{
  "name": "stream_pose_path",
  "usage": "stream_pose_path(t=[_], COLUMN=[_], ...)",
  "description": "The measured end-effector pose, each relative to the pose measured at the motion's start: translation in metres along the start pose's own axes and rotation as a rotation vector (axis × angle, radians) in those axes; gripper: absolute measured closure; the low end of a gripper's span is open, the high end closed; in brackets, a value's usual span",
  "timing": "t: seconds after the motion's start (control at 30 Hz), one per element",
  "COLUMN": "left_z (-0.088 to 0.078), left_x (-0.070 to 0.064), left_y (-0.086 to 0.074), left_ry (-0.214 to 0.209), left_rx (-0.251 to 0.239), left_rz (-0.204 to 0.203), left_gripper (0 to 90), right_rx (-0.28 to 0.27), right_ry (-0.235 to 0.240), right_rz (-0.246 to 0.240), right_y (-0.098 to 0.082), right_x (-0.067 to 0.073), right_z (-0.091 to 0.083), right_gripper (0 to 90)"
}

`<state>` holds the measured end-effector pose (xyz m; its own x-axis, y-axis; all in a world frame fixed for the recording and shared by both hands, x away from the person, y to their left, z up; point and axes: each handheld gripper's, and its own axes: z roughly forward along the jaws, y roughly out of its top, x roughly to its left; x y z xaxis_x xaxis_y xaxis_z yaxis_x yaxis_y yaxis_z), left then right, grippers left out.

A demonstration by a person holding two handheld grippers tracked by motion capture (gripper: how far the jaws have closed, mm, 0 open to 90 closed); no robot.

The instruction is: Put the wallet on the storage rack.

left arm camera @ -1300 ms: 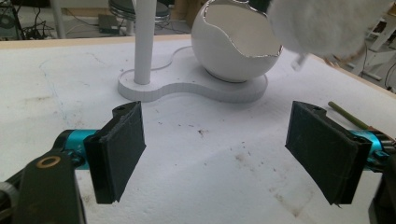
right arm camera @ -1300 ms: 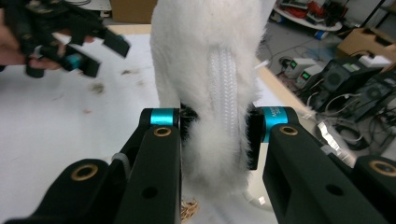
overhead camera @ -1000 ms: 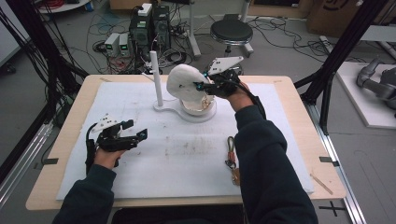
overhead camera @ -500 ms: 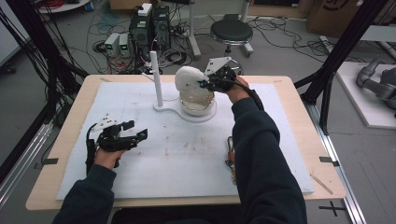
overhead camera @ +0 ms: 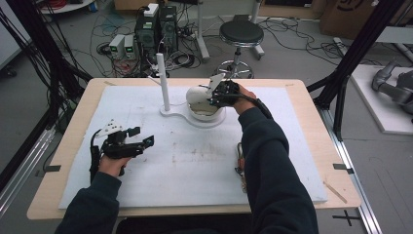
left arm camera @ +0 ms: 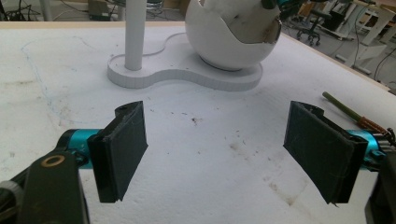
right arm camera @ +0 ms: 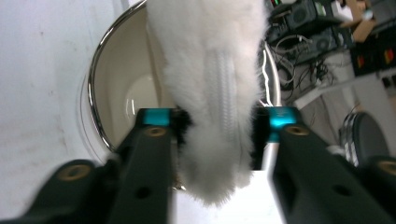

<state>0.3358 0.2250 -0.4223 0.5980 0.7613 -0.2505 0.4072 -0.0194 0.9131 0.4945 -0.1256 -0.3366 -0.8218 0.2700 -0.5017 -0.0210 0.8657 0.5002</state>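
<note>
The right gripper [right arm camera: 217, 123] hung over the white egg-shaped bowl with a shiny metal rim [right arm camera: 93, 79], its black jaws set on either side of a white fluffy plush pouch with a zip down its middle [right arm camera: 210, 70]. Those jaws had just been opening, yet the fur filled the whole gap and both pads looked to be touching it, so I judged the pouch loosely pinched rather than free. The pouch reached forward from the jaws across the bowl's mouth, with the cream hollow of the bowl just left of and below it. The bowl sat on a flat white base [left arm camera: 177, 74] that also carried an upright white post [left arm camera: 135, 32] beside it. The left gripper [left arm camera: 215, 149] rested low over the white table mat [left arm camera: 56, 70] with its jaws spread wide and nothing between them, the bowl well ahead of it and a thin green stick with an orange end [left arm camera: 345, 109] off to its right. The likely trouble was a bad drop: with the grip slackening while the pouch lay across the rim, it could snag there, hang half out or slide onto the base. Fur might also cling to a pad and get dragged back out as the hand lifted, and a knock against the rim could rock the bowl.
</note>
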Motion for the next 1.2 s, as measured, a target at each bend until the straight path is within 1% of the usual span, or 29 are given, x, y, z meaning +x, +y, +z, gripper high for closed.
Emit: stream_pose_path(t=[0.03,0.07,0.1,0.13,0.17,0.2,0.23,0.27,0.3,0.33,0.37,0.4,0.47,0.5,0.57,0.63,0.67,0.7,0.73,0.77,0.8,0.83,0.87,0.9,0.97,1.0,1.03,1.13,1.2], left_z=[0.000,0.000,0.000,0.000,0.000,0.000,0.000,0.000,0.000,0.000,0.000,0.000,0.000,0.000,0.000,0.000,0.000,-0.001,-0.001,-0.001,-0.001,-0.001,-0.002,-0.002,-0.002,-0.002,-0.002,-0.002,-0.003], left_x=[0.000,0.000,0.000,0.000,0.000,0.000,0.000,0.000,0.000,0.000,0.000,0.000,0.000,0.000,0.000,0.001,0.001,0.001,0.002,0.002,0.002,0.002,0.003,0.004,0.004,0.005,0.005,0.006,0.006], left_y=[0.000,0.000,0.000,0.000,0.000,0.000,0.000,0.000,0.000,0.000,0.000,0.000,-0.001,-0.001,-0.001,-0.001,-0.001,-0.001,-0.001,-0.001,-0.001,-0.001,-0.001,-0.001,-0.002,-0.002,-0.002,-0.002,-0.002], left_ry=[-0.001,0.000,-0.001,-0.001,-0.001,-0.001,-0.001,-0.001,-0.001,-0.001,0.000,0.000,-0.002,-0.001,-0.001,-0.001,-0.002,-0.007,-0.009,-0.008,-0.009,-0.008,-0.006,-0.001,0.010,0.012,0.018,0.032,0.042], left_rx=[0.002,0.003,0.001,0.004,0.006,0.004,0.006,0.007,0.006,0.005,0.006,0.007,0.010,0.006,0.006,0.006,0.003,0.001,0.003,0.001,0.002,0.007,0.008,0.011,0.007,0.015,0.021,0.017,0.008], left_rz=[-0.002,-0.002,-0.005,-0.003,-0.003,-0.006,-0.005,-0.005,-0.007,-0.009,-0.009,-0.008,-0.013,-0.017,-0.016,-0.013,-0.014,-0.016,-0.008,-0.003,-0.001,0.001,0.008,0.024,0.041,0.043,0.040,0.026,0.021], left_gripper=[20.9,20.9,20.9,20.9,20.9,20.9,20.9,20.9,20.9,20.9,20.9,20.9,20.9,20.9,20.9,20.9,20.9,21.1,21.9,22.0,22.1,22.1,22.0,22.0,21.6,21.5,21.5,20.0,19.0], right_rx=[0.000,-0.058,-0.058,-0.087,-0.126,-0.162,-0.196,-0.239,-0.239,-0.207,-0.207,-0.156,-0.156,-0.154,-0.168,-0.189,-0.202,-0.222,-0.251,-0.287,-0.301,-0.291,-0.282,-0.291,-0.207,-0.215,-0.214,-0.216,-0.208], right_ry=[0.000,0.026,0.026,0.043,0.061,0.078,0.100,0.129,0.129,0.129,0.129,0.121,0.114,0.105,0.096,0.096,0.095,0.074,0.044,0.031,0.037,0.050,0.047,0.044,0.074,0.066,0.073,0.064,0.049], right_rz=[0.000,0.079,0.079,0.116,0.139,0.162,0.181,0.200,0.200,0.198,0.198,0.194,0.197,0.209,0.226,0.272,0.294,0.320,0.352,0.395,0.418,0.443,0.471,0.495,0.562,0.601,0.628,0.700,0.717], right_y=[0.000,0.001,0.001,0.002,0.003,0.004,0.004,0.005,0.005,0.006,0.006,0.006,0.006,0.006,0.007,0.004,0.002,-0.001,-0.006,-0.014,-0.022,-0.028,-0.035,-0.044,-0.058,-0.067,-0.076,-0.103,-0.120], right_x=[0.000,-0.002,-0.002,-0.004,-0.005,-0.006,-0.007,-0.007,-0.007,-0.006,-0.006,-0.004,-0.003,-0.002,-0.001,-0.002,-0.001,0.000,0.004,0.007,0.008,0.010,0.013,0.017,0.020,0.024,0.030,0.050,0.065], right_z=[0.000,-0.006,-0.006,-0.010,-0.014,-0.018,-0.021,-0.023,-0.023,-0.018,-0.018,-0.013,-0.012,-0.013,-0.017,-0.025,-0.030,-0.035,-0.041,-0.047,-0.051,-0.054,-0.059,-0.064,-0.071,-0.076,-0.080,-0.092,-0.097], right_gripper=[58.6,51.4,51.4,51.9,53.2,57.3,63.7,73.8,73.8,79.5,79.5,79.4,78.9,77.6,69.0,63.2,57.5,50.9,48.7,48.1,45.0,41.2,40.2,39.0,31.0,31.1,31.3,31.1,31.1])
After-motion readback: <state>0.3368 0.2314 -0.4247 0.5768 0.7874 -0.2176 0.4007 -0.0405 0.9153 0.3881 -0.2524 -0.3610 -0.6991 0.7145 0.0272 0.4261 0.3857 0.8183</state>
